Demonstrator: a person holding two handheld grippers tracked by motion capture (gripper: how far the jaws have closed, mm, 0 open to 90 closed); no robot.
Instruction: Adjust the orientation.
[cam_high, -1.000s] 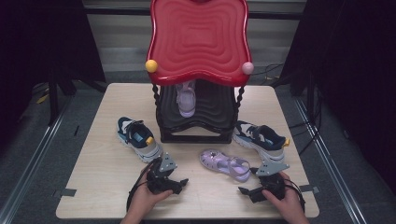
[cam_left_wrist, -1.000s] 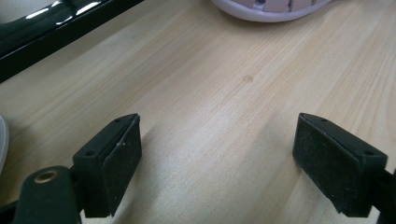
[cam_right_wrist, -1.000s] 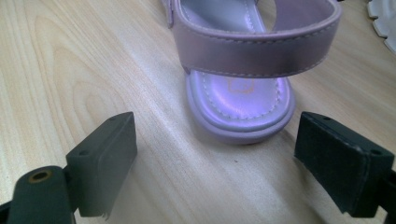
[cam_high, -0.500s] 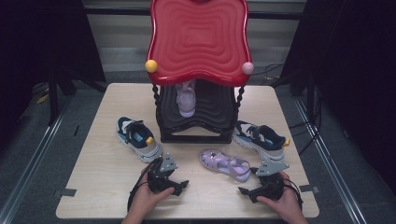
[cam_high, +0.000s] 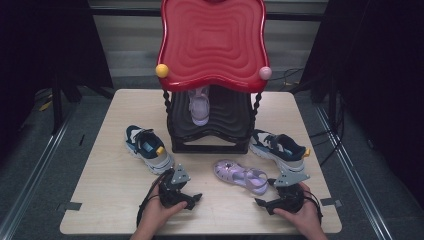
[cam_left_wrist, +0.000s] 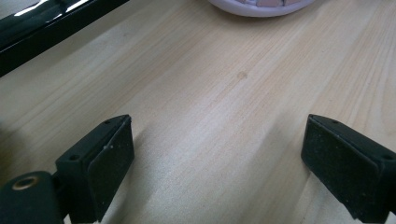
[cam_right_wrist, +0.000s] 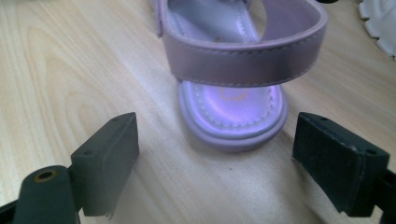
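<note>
One purple sandal already sits on the black rack under the red top; its mate, the second purple sandal, lies on the desk near the front, just ahead of the right claw, whose jaws gape around nothing. The left claw has just been opening, nothing between its jaws. Two navy sneakers flank the rack, neither apparently blocking the sandal.

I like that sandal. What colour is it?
The sandal is light purple, clearest in the right gripper view.
</note>
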